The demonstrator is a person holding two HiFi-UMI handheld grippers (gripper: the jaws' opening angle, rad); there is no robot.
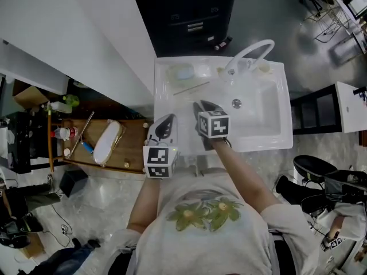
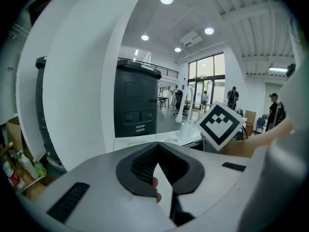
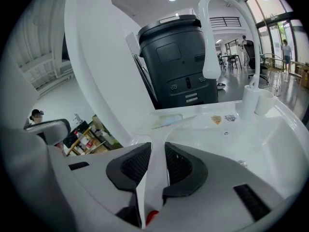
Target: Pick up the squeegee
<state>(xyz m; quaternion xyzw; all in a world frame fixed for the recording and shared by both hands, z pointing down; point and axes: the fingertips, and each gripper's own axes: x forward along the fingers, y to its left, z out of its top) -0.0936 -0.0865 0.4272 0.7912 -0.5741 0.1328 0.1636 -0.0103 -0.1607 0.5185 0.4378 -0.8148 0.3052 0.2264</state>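
A long, thin, pale tool, the squeegee [image 1: 192, 88] as far as I can tell, lies flat on the white sink's back ledge [image 1: 166, 82]. In the right gripper view the squeegee [image 3: 170, 121] shows ahead of the jaws. My right gripper [image 1: 205, 105] [image 3: 158, 144] hovers over the sink's near left part, apart from the tool. Its jaws stand a little apart, with only white sink showing through the gap. My left gripper [image 1: 167, 119] [image 2: 157, 145] hangs by the sink's front left corner, tips touching, holding nothing.
A white curved faucet [image 1: 252, 53] rises behind the basin [image 1: 269, 125], with two small white cups [image 3: 257, 100] at its foot. A dark cabinet [image 1: 183, 10] stands beyond the sink. A white wall [image 1: 103, 33] runs along the left. A wooden shelf [image 1: 132, 139] with bottles sits lower left.
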